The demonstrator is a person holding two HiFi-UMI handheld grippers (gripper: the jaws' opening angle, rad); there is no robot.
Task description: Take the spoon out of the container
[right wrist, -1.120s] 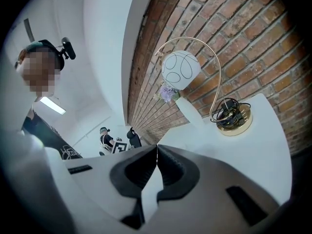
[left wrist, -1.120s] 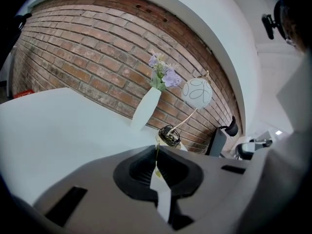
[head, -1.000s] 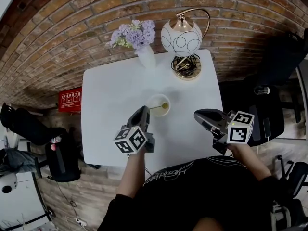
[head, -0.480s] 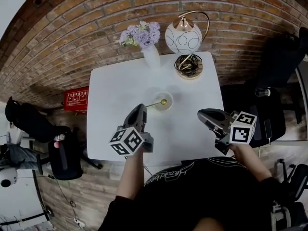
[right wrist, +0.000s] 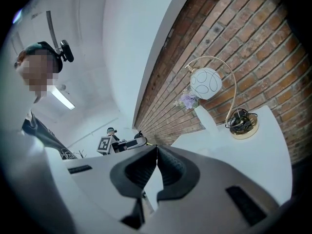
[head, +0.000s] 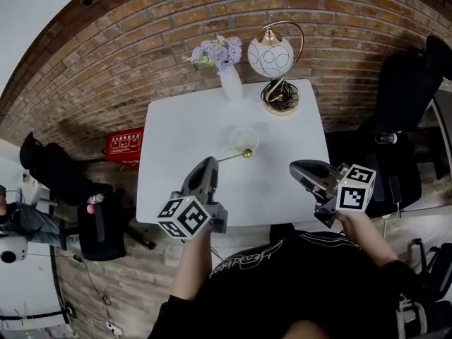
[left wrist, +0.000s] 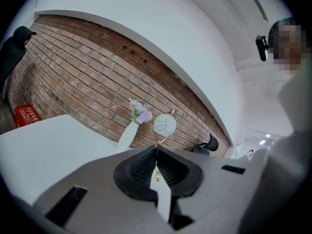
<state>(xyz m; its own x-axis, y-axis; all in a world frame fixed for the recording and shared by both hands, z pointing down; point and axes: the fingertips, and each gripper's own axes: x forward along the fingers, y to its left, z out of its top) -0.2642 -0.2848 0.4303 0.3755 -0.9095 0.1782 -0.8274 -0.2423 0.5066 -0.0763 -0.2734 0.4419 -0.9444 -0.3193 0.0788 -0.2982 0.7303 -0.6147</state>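
In the head view my left gripper (head: 210, 162) is shut on the handle of a thin gold spoon (head: 233, 157). The spoon reaches forward and right, and its round end hangs by the near rim of the pale translucent container (head: 244, 138) on the white table (head: 176, 154). In the left gripper view the spoon (left wrist: 156, 156) stands pinched between the closed pads of that gripper (left wrist: 157, 150); the container is hidden behind them. My right gripper (head: 295, 168) hovers over the table's right front part, well away from the container. It is shut and holds nothing (right wrist: 157, 152).
At the table's back edge stand a white vase of purple flowers (head: 227, 76) and a globe lamp (head: 271, 56) on a gold base with coiled cable (head: 281, 99). A brick wall runs behind the table. A red box (head: 125, 143) and black chairs (head: 406, 111) stand on the floor beside it.
My left gripper has drawn back toward me with the spoon. The spoon's end, which lay inside the container, now hangs at its near rim. The right gripper has hardly moved.
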